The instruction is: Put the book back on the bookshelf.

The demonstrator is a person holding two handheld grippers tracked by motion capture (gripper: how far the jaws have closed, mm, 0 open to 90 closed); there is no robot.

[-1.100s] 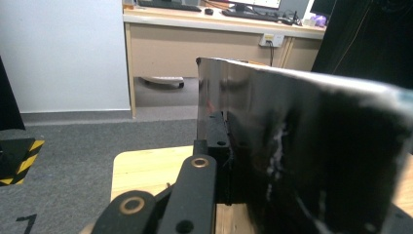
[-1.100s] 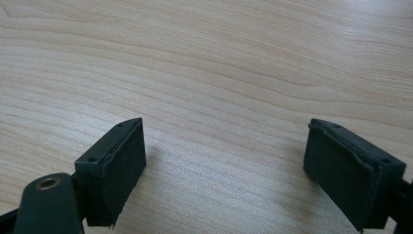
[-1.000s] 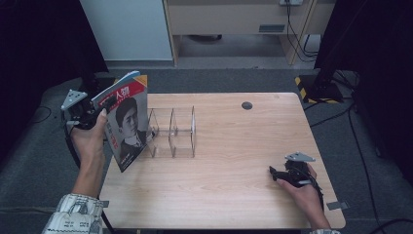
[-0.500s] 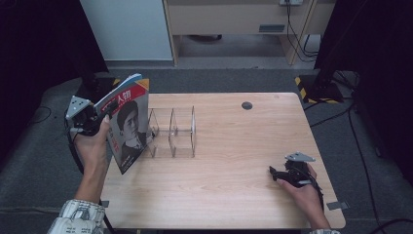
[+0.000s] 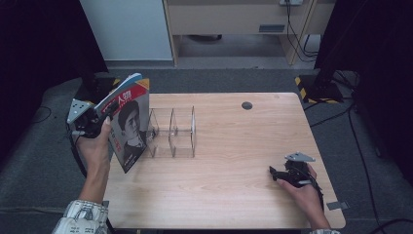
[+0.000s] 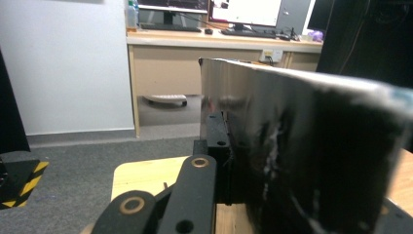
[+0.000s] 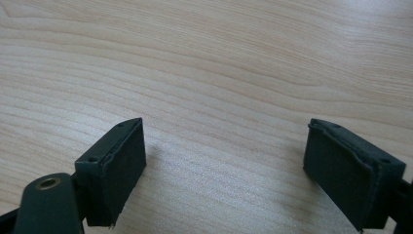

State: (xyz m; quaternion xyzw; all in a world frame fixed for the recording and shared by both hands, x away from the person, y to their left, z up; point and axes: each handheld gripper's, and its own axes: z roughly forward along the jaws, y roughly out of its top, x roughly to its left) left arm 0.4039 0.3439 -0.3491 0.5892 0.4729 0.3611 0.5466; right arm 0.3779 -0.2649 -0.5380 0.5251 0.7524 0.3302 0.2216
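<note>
Magazine (image 5: 127,127) count is one: a thin, glossy, flexible one with a portrait cover, held upright off the left edge of your table (image 5: 234,195), clamped in your left gripper (image 5: 100,122) jaws just beside one clear, rigid plastic rack (image 5: 173,132) with three slots. Your right gripper (image 5: 278,174) rests on smooth pale woodgrain, jaws wide apart, nothing between them.

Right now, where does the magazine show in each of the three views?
High view: the magazine stands tilted at the table's left edge, clamped in the left gripper, beside the clear divider rack.
Left gripper view: its glossy cover takes up the right half, close and blurred.
Right gripper view: not in it; bare wood lies between the open right gripper.
Shared landmark: the pale wooden tabletop.
</note>
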